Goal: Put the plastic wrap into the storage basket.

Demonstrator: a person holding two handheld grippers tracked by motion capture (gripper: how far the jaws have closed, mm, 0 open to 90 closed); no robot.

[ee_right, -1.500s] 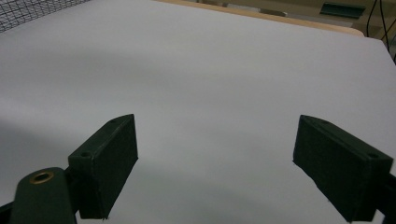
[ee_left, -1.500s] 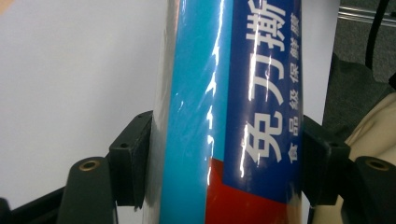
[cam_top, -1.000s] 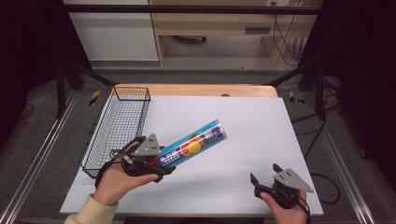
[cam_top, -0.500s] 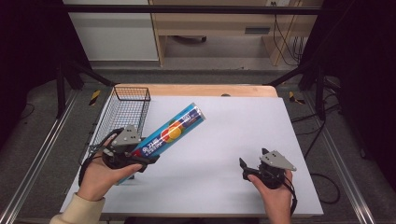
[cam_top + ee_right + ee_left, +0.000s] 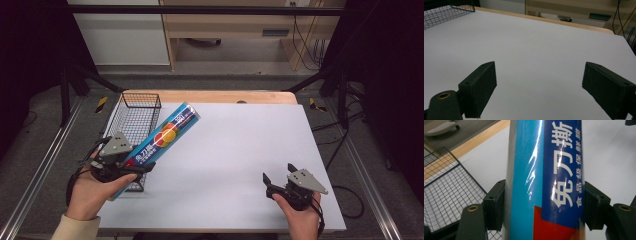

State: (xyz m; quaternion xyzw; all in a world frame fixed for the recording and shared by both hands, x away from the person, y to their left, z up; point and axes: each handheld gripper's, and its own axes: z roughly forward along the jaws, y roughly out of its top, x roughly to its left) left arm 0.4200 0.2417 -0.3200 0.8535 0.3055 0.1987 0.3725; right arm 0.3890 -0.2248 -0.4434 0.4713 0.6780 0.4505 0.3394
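A long blue box of cling film [image 5: 162, 140] with a red and orange label is held tilted, its far end up toward the basket's right rim. My left gripper [image 5: 131, 167] is shut on its lower part. In the left gripper view the box [image 5: 546, 180] sits squeezed between both black jaws. My right gripper [image 5: 278, 181] rests low at the front right of the white table, open, with nothing between its jaws. In the right gripper view the jaws [image 5: 539, 90] stand wide apart over bare table.
A black wire basket [image 5: 135, 120] stands at the table's left side, just behind my left hand, and appears again as the wire basket [image 5: 446, 187] and the wire basket [image 5: 446, 12]. The white tabletop [image 5: 240, 150] has a wooden back edge [image 5: 215, 96].
My left gripper has carried the box leftward toward the basket and tilted it up more. My right gripper has moved left and forward from the table's front right corner.
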